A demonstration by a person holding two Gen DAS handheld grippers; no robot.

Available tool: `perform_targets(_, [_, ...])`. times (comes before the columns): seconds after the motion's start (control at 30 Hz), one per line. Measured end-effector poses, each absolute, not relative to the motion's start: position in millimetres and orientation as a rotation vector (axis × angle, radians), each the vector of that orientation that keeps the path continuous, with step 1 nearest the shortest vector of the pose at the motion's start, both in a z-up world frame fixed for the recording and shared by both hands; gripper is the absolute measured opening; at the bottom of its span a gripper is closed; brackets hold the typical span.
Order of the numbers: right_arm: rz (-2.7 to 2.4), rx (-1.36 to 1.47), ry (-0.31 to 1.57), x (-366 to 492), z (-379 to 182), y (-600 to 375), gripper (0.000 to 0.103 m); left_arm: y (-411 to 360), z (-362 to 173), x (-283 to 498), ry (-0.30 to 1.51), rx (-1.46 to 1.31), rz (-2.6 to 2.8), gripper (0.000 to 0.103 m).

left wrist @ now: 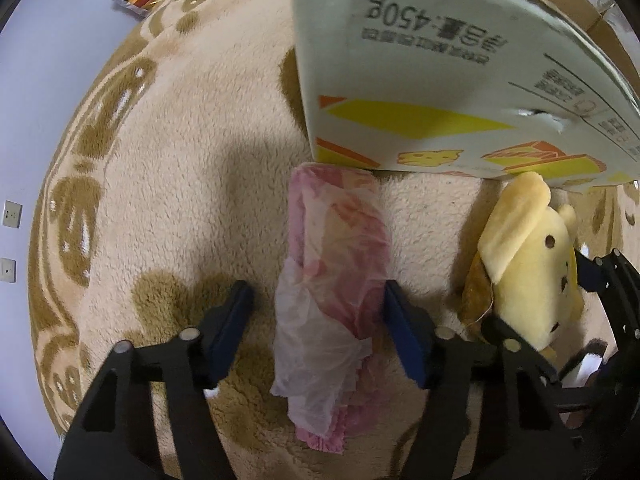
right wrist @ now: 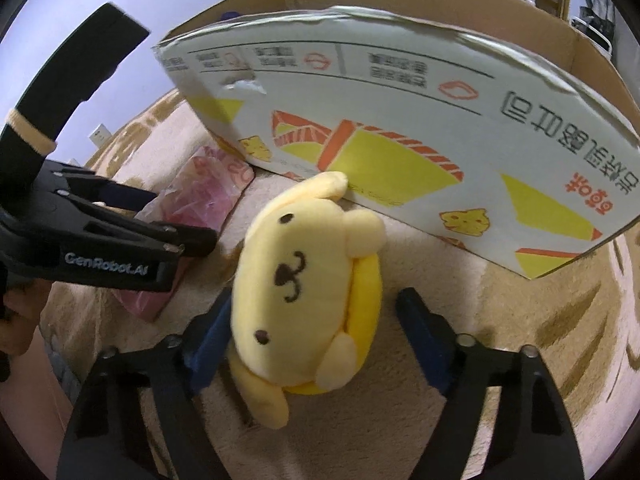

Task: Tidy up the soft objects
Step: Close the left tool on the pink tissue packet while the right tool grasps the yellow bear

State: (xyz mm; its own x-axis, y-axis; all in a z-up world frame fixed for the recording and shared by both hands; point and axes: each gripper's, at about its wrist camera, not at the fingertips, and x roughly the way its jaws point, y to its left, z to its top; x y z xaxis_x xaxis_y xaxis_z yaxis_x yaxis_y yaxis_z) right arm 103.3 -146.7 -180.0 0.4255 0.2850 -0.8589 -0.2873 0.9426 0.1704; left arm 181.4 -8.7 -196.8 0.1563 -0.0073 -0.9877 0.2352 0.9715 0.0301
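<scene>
A pink soft bundle in a thin plastic bag point(left wrist: 336, 280) lies on the beige rug, one end against the cardboard box point(left wrist: 440, 80). My left gripper point(left wrist: 316, 304) is open with its blue pads on either side of the bundle; the right pad touches it, the left stands apart. A yellow dog plush point(right wrist: 304, 288) lies on the rug in front of the box point(right wrist: 400, 128). My right gripper point(right wrist: 316, 320) is open around the plush, its left pad against it. The plush also shows in the left wrist view point(left wrist: 528, 264), and the pink bundle in the right wrist view point(right wrist: 200, 200).
The rug point(left wrist: 180, 160) is beige with brown patterns. The open-topped box has a white printed side with yellow and orange graphics. The left gripper's body point(right wrist: 100, 248) sits close beside the plush. A pale wall with sockets point(left wrist: 12, 216) lies left.
</scene>
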Motion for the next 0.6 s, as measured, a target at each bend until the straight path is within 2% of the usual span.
perform_targets(0.1, [0.368,0.003,1.066,101.7,-177.0,-147.0,0.068,-7.1,-196.4,180.6,1.398,0.199,-0.181,0.045])
perform_targets(0.23, [0.368,0.039,1.063,101.5,-174.2,-154.4,0.061,0.4,-195.6,180.1,1.386,0.192,-0.178,0.039])
perform_targets(0.33, [0.363,0.061,1.058,100.3,-171.5,-159.5,0.058,4.0,-193.1,180.4,1.376,0.192,-0.173,0.034])
perform_targets(0.5, [0.322,0.061,1.037,94.7,-165.6,-167.8,0.058,11.8,-181.9,170.5,1.341,0.194,-0.172,0.02])
perform_targets(0.6, [0.285,0.062,1.023,91.4,-161.4,-176.3,0.058,15.2,-177.3,165.4,1.32,0.189,-0.188,0.017])
